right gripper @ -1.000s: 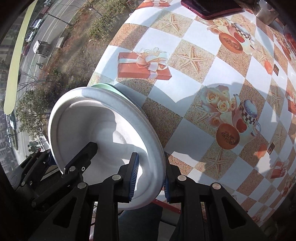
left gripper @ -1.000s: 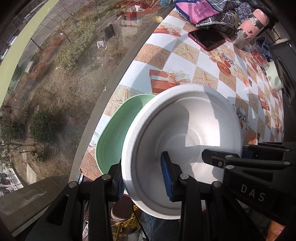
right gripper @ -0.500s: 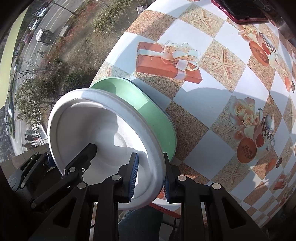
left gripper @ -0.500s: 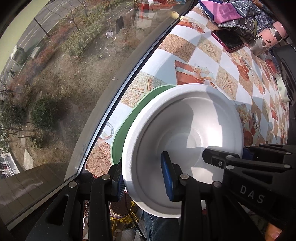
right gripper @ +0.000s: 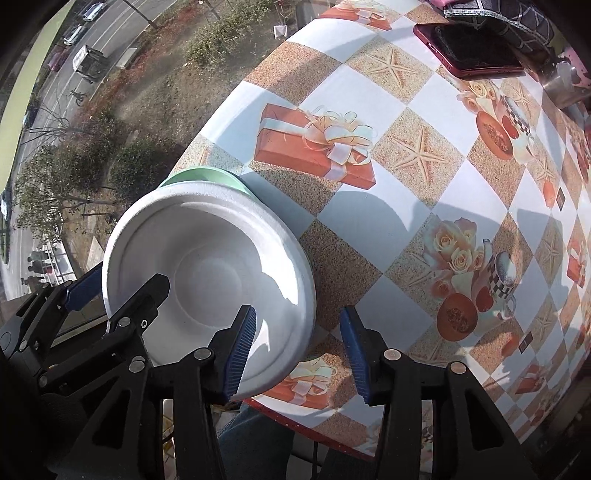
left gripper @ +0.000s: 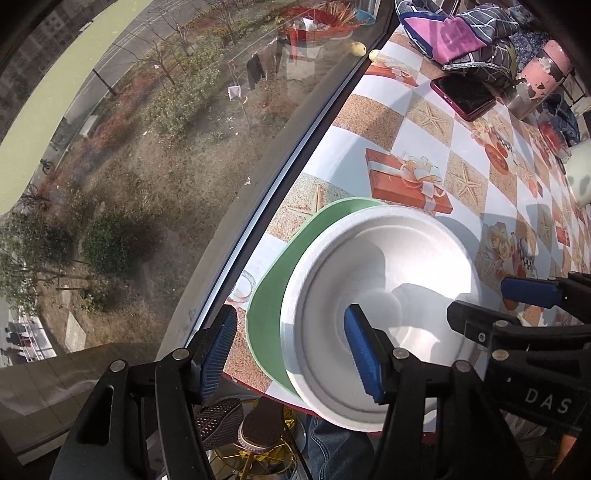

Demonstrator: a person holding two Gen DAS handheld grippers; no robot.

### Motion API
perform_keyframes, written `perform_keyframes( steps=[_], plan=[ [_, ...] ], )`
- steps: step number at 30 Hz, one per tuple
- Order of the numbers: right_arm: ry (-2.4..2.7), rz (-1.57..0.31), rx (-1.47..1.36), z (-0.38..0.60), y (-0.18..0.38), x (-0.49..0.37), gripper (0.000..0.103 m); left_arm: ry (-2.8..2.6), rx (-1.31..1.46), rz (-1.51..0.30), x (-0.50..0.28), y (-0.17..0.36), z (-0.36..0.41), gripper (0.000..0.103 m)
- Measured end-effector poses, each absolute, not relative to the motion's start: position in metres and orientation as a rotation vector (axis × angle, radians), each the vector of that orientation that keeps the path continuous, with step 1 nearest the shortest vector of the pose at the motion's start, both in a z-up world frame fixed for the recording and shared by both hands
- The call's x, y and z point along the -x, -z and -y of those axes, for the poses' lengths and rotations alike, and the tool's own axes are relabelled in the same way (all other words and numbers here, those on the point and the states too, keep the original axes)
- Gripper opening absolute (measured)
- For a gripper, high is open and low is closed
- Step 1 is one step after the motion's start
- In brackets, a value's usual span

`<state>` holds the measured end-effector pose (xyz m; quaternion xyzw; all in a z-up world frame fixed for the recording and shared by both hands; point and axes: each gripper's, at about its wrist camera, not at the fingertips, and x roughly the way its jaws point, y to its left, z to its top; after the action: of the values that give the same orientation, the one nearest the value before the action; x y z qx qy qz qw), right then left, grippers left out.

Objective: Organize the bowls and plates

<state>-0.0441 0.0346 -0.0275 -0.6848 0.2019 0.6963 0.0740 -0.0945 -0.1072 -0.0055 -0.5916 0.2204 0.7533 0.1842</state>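
While both grippers point down over the near corner of the tabletop (right gripper: pixel 373 221), a white bowl (left gripper: pixel 384 295) sits inside a green plate (left gripper: pixel 269 291) beside the window edge. The plate's rim shows as a green crescent on the bowl's window side, and in the right wrist view only a sliver of it peeks out behind the bowl's far rim. The left gripper (left gripper: pixel 291 350) has its jaws opening: they straddle the bowl's window-side rim, one blue pad outside the plate and the other over the bowl's hollow, neither pressing on it. The right gripper (right gripper: pixel 297 349) likewise has its jaws opening, with the bowl's opposite rim between the two pads and a clear gap on both sides. The tabletop wears a checked cloth printed with starfish, gift boxes and roses. Farther back lie a red phone (left gripper: pixel 463 96), a pink bottle (left gripper: pixel 539 79) and a bundle of folded cloth (left gripper: pixel 461 33), well apart from the stack.
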Motion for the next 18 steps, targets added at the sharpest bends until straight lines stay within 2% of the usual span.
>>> perform_keyframes(
  steps=[1,2,3,4,10,18],
  plan=[
    [-2.096,-0.613,2.041,-0.038,0.025,0.042,0.068,-2.157,1.652,-0.651,0.096,0.002,0.108,0.080],
    [-2.102,-0.621,2.024,-0.041,0.022,0.040,0.077,-2.187,1.630,-0.670,0.096,-0.003,0.109,0.081],
    [-2.120,-0.628,1.991,-0.044,0.017,0.038,0.092,-2.222,1.599,-0.682,0.095,-0.009,0.111,0.082],
    [-2.149,-0.630,1.948,-0.049,0.011,0.033,0.103,-2.245,1.577,-0.683,0.097,-0.014,0.114,0.085],
    [-2.285,-0.495,1.749,-0.044,-0.019,0.020,0.103,-2.192,1.599,-0.599,0.099,-0.026,0.111,0.088],
    [-2.256,-0.554,1.823,-0.038,-0.008,0.027,0.103,-2.175,1.641,-0.648,0.091,-0.019,0.106,0.088]
  ],
)
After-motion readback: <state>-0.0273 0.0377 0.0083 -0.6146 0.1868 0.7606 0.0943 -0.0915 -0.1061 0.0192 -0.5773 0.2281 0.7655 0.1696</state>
